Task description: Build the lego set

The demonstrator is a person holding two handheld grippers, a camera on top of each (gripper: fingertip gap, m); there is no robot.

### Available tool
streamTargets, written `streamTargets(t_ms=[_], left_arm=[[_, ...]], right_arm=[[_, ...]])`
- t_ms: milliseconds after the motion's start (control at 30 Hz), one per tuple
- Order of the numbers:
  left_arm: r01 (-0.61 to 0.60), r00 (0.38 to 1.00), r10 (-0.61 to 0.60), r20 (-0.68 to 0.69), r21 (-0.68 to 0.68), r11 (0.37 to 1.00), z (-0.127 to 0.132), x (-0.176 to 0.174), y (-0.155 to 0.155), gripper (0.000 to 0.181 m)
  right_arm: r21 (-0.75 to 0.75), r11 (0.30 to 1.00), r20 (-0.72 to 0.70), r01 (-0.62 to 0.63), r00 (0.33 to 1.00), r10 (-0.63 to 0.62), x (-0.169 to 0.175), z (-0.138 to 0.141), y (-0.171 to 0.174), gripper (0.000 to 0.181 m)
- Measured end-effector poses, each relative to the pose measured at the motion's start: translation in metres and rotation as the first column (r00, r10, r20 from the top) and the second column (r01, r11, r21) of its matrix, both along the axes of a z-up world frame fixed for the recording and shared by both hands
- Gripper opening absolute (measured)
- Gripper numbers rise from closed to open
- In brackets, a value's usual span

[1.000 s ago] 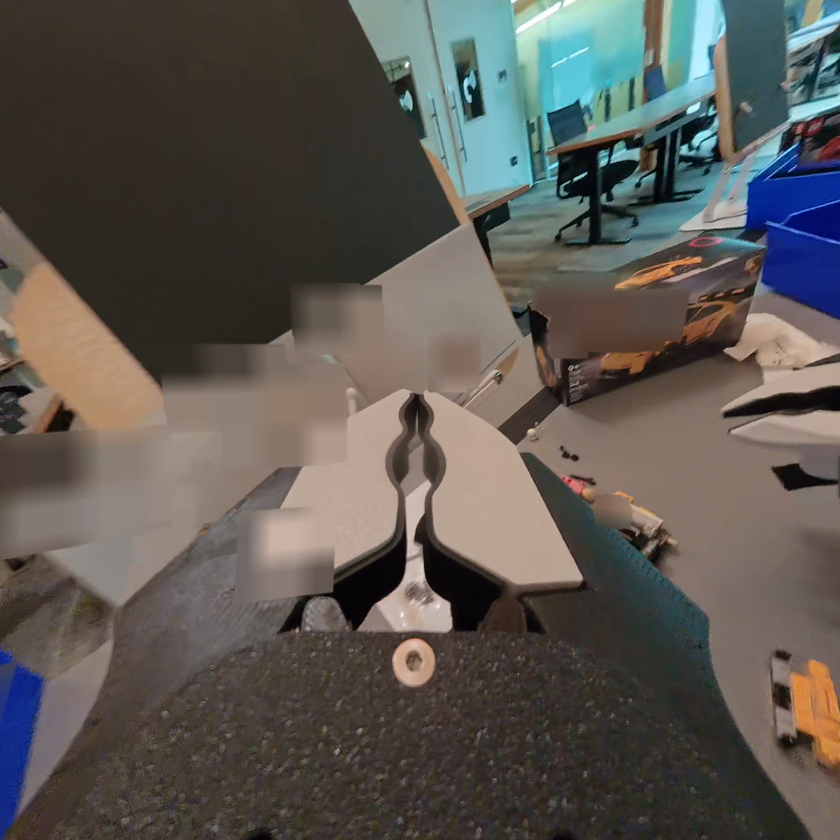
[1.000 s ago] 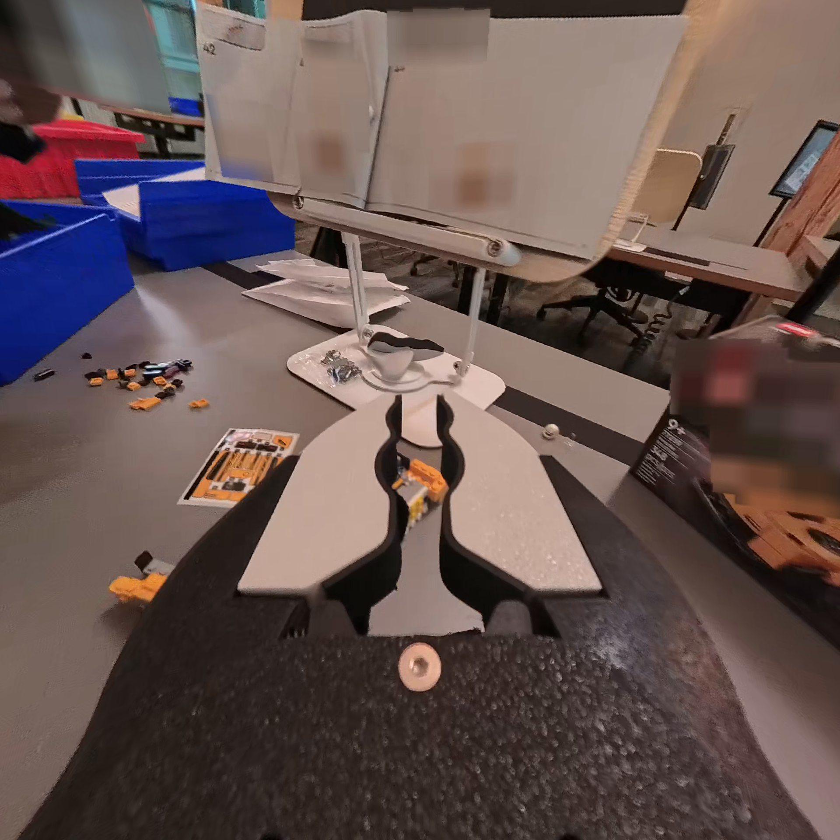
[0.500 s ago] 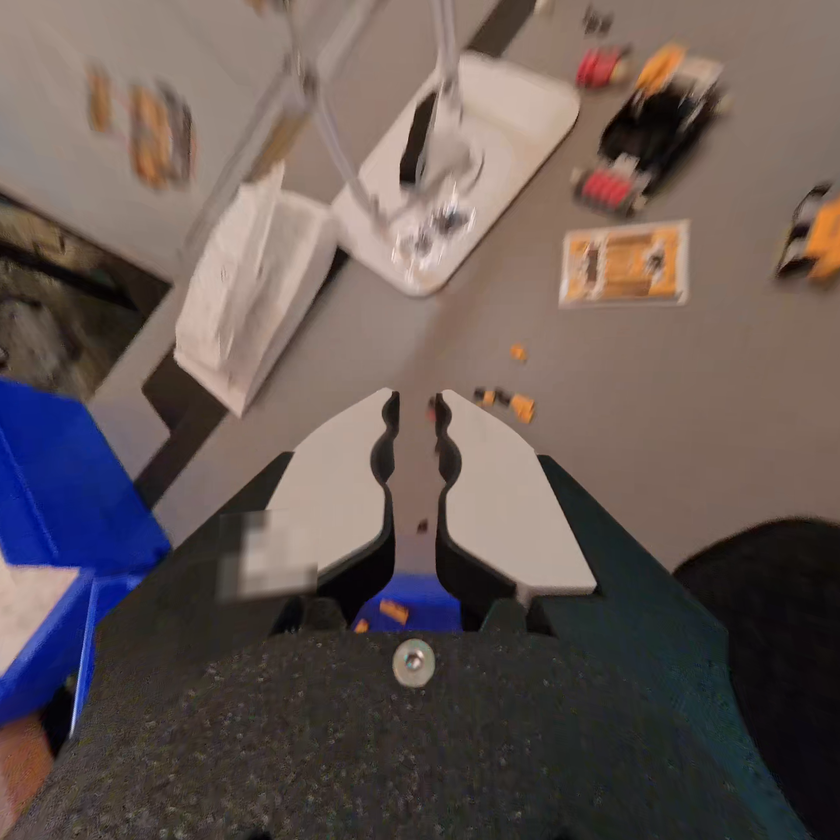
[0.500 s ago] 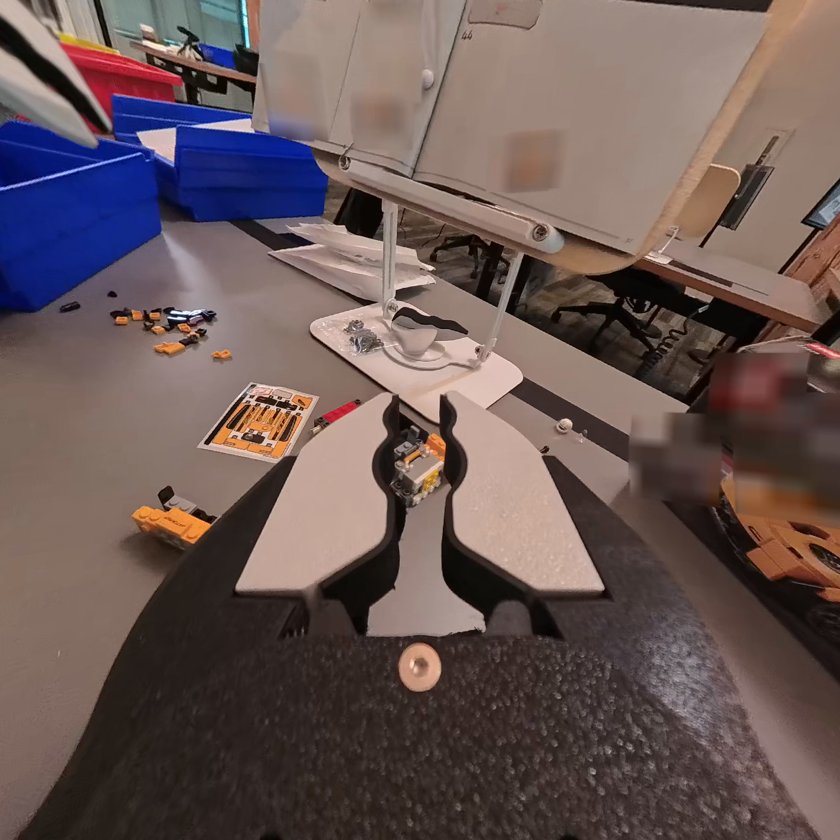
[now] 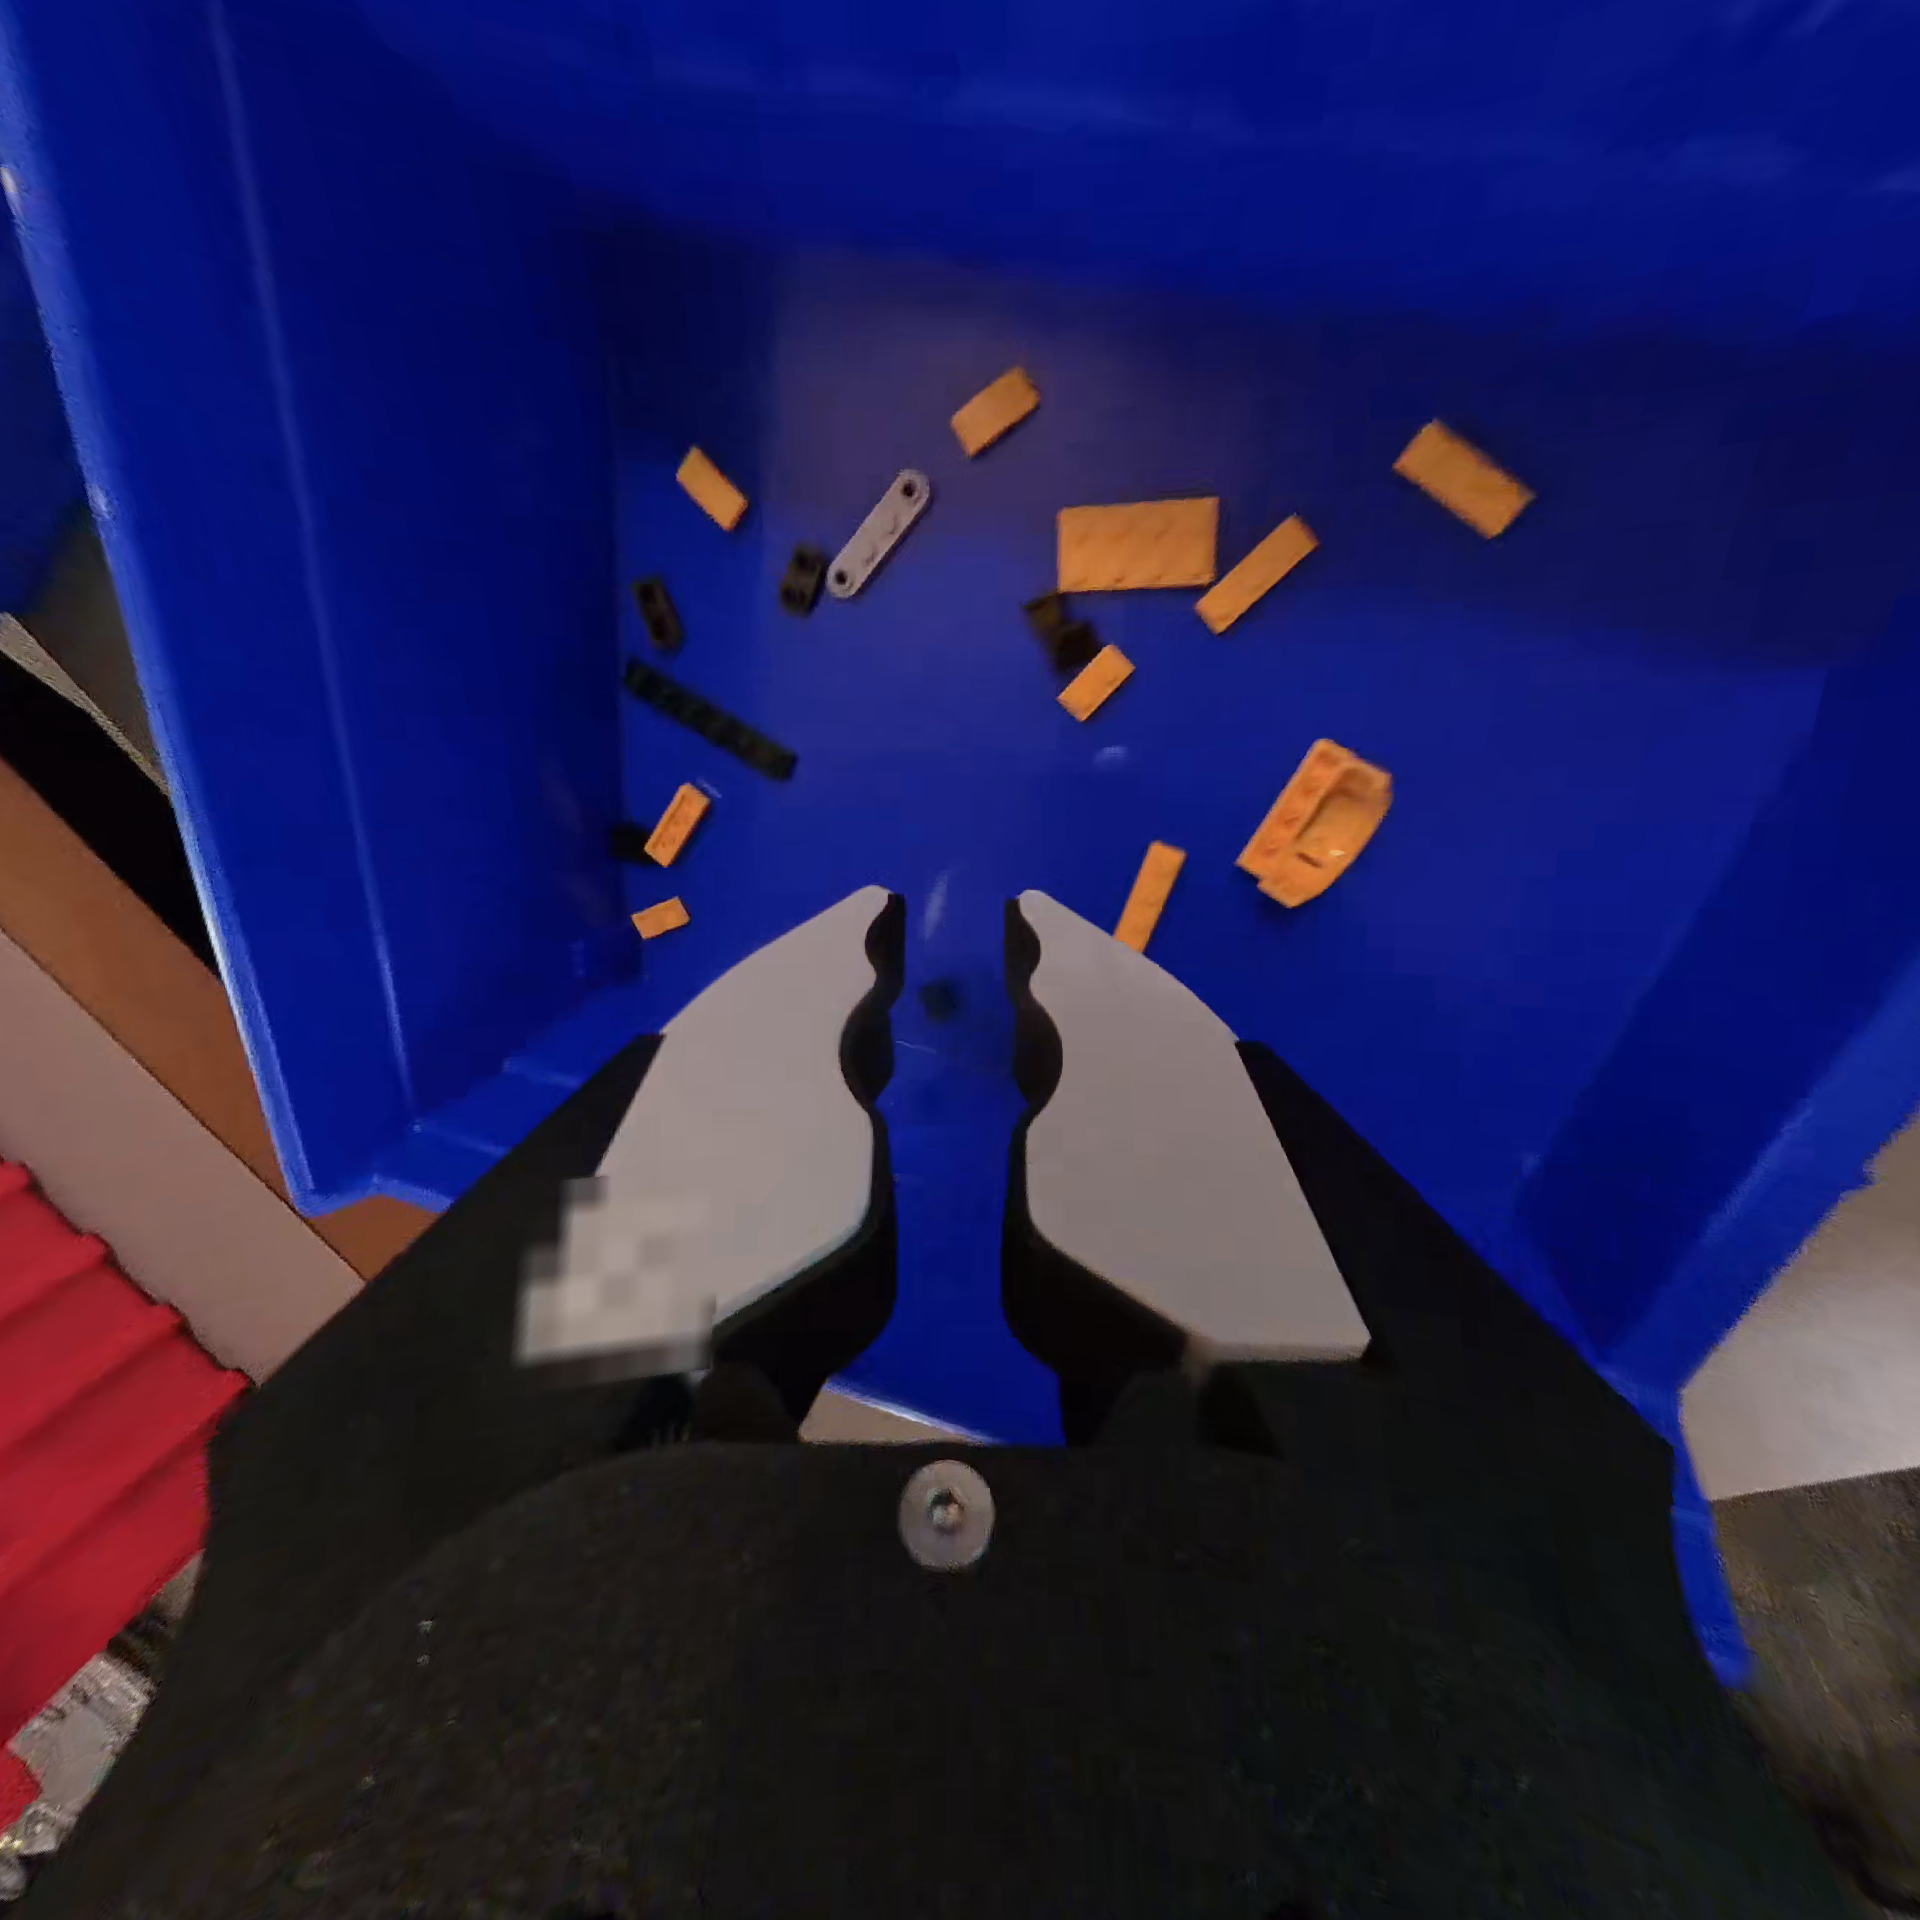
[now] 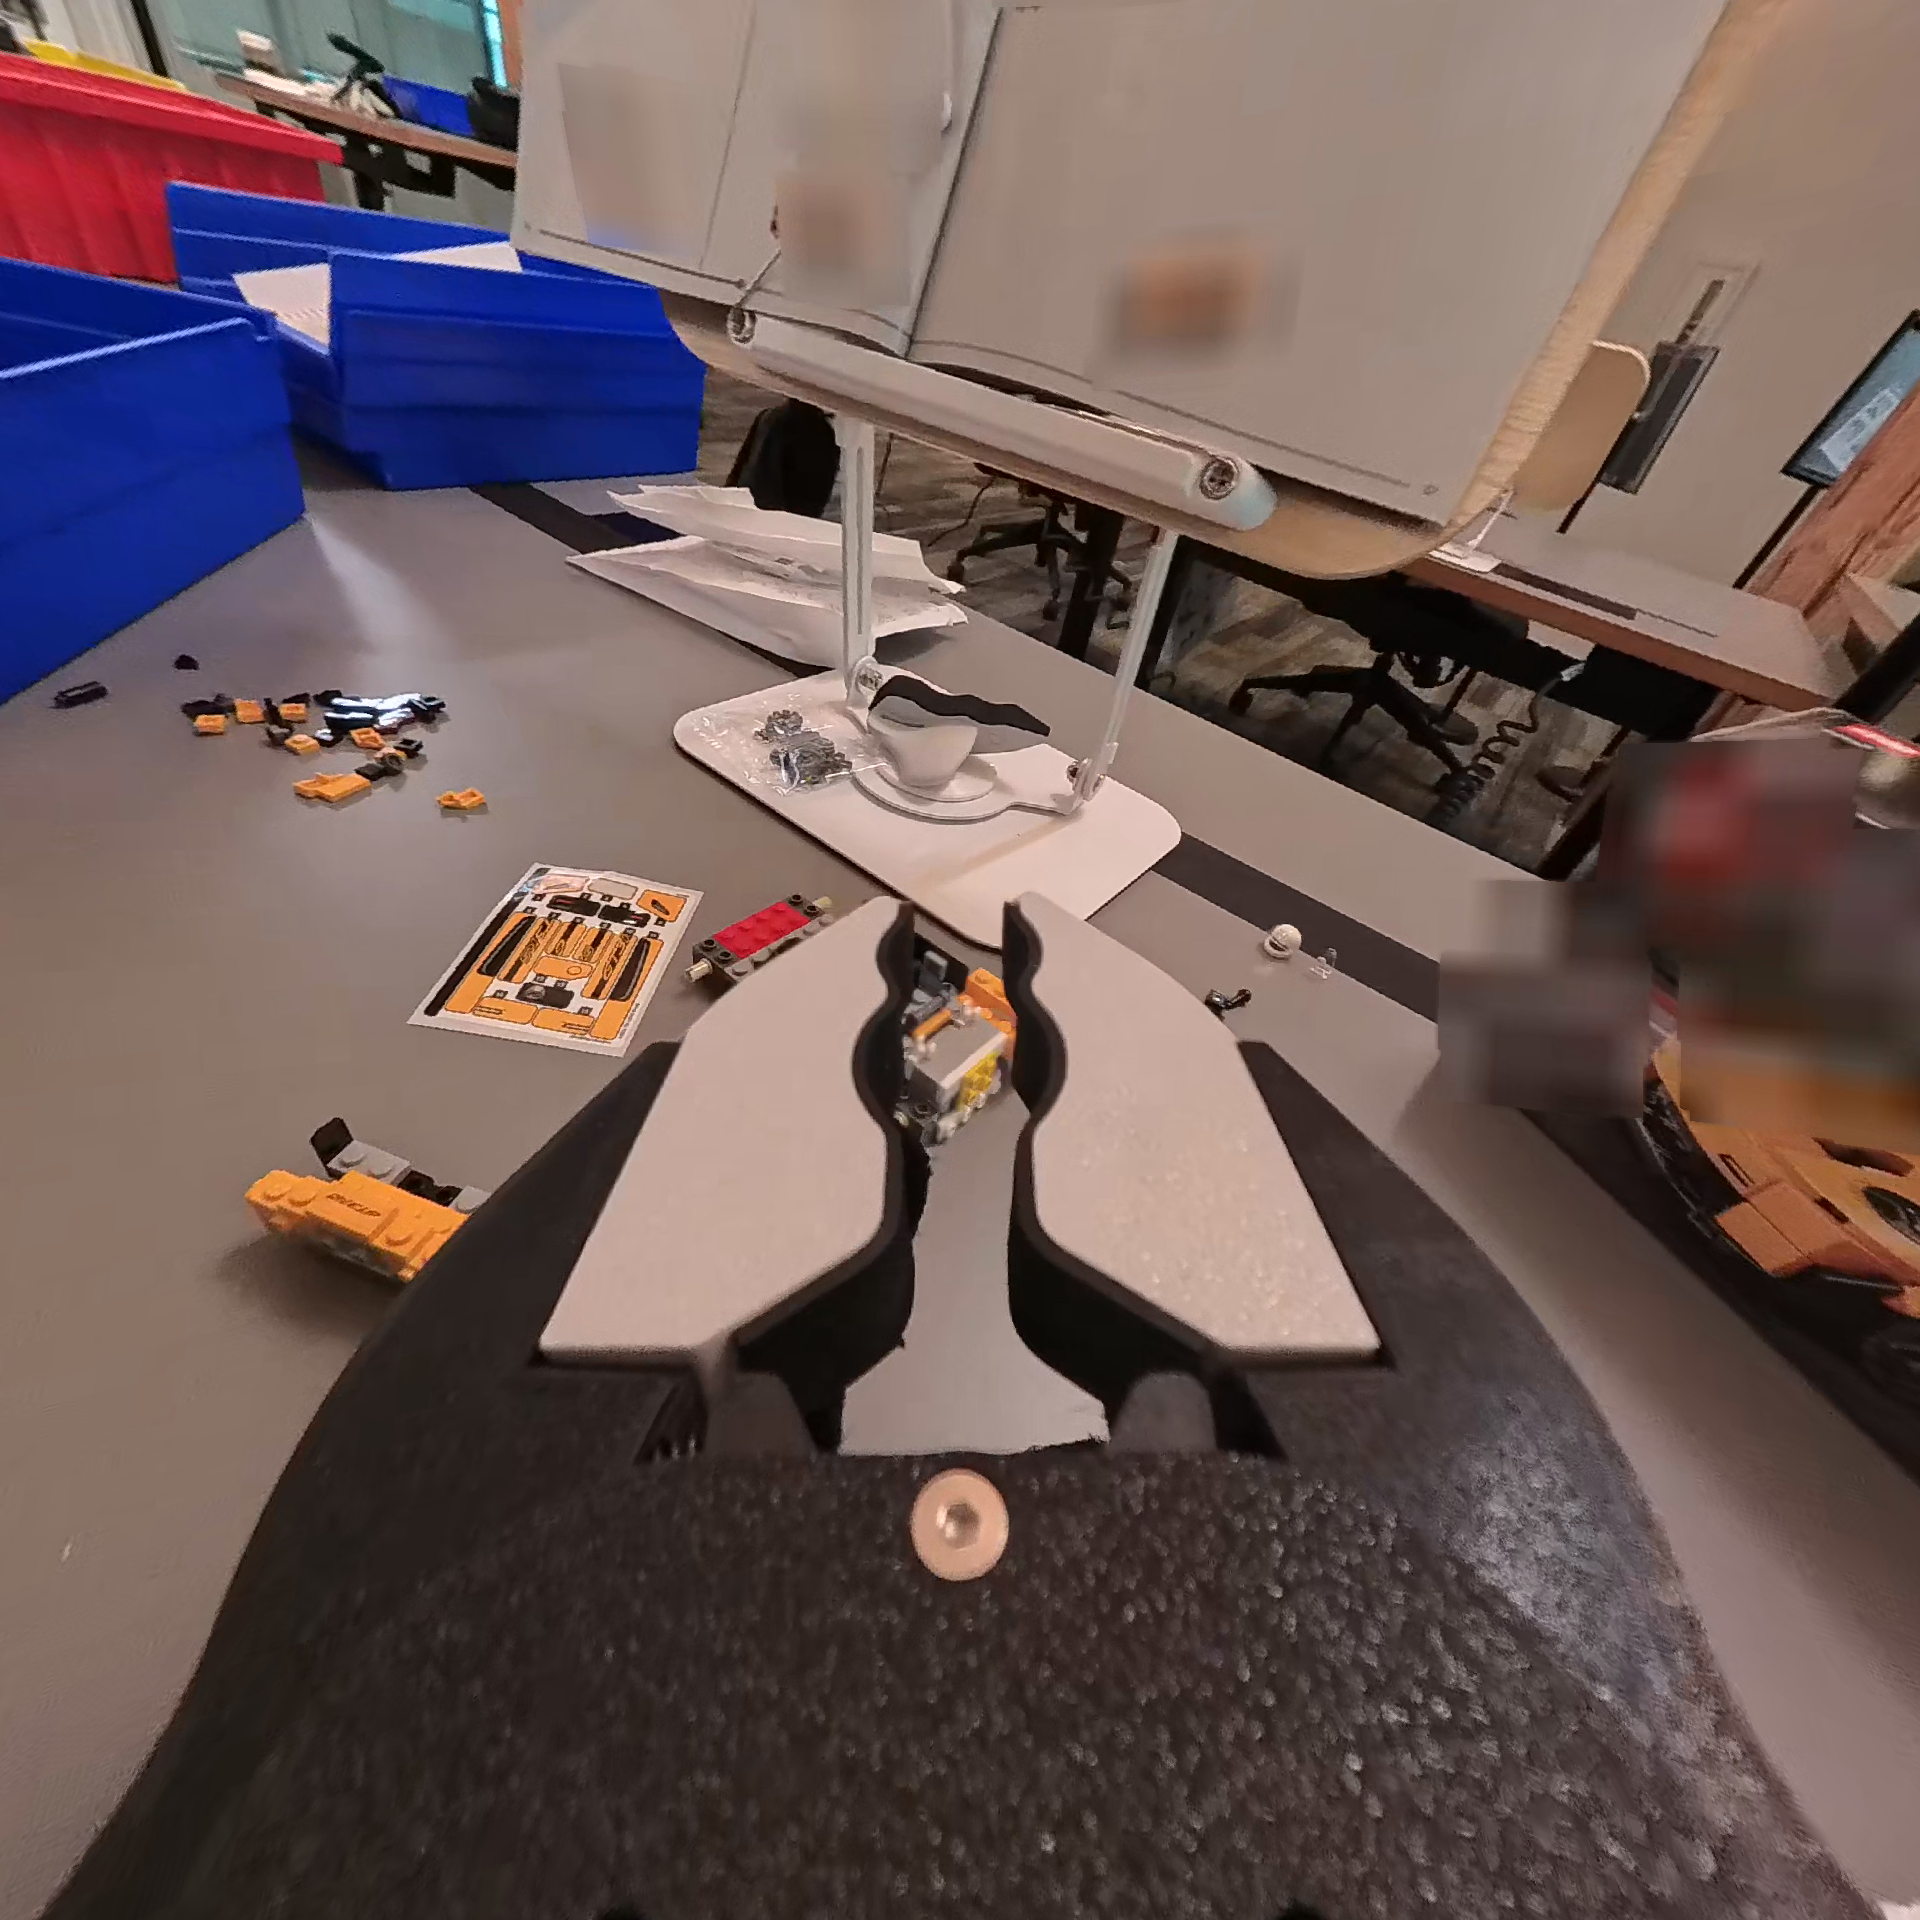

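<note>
While lengthwise between right gripper (image 6: 956, 914) fingers, chassis (image 6: 951, 1049) points away.

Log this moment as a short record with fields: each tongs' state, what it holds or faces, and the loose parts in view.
left tongs: open, empty, pointing into a blue bin
bin contents: scattered orange plates, black pieces, one grey link
right tongs: shut on a grey-and-orange lego sub-assembly
table: sticker sheet, red-topped block, orange chunk, small parts pile
behind: instruction booklet on a white stand
</note>
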State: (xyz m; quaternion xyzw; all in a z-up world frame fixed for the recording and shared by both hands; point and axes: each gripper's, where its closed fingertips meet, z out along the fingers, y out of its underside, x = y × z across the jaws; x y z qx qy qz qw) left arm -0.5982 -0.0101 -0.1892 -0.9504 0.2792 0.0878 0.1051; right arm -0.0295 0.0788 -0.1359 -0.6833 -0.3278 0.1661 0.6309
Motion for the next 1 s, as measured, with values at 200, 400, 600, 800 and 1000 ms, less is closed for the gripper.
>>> streamTargets(t_ms=[200,400,600,800,1000], left_arm=[[0.084,0.995,-0.077,0.067,-0.098,0.992,-0.026,0.001,0.009,0.021],[0.222,0.969,-0.196,0.148,-0.190,0.956,-0.050,0.029,0.010,0.027],[0.281,0.936,-0.213,0.279,-0.231,0.932,-0.050,0.053,0.000,0.030],[0.313,0.903,-0.159,0.398,-0.358,0.880,-0.049,0.073,-0.036,0.040],[0.315,0.913,-0.195,0.358,-0.317,0.894,-0.047,0.072,-0.037,0.008]], right_arm=[[-0.015,0.997,0.015,0.071,0.997,-0.071,0.010,-0.008,0.005,0.015],[-0.042,0.993,-0.003,0.114,0.993,-0.115,0.024,-0.012,0.010,0.014],[-0.059,0.992,-0.001,0.111,0.994,-0.111,0.024,-0.017,0.011,0.014],[-0.068,0.992,-0.001,0.104,0.995,-0.104,0.023,-0.019,0.011,0.015],[-0.076,0.992,0.008,0.098,0.995,-0.097,0.022,-0.022,0.011,0.015]])
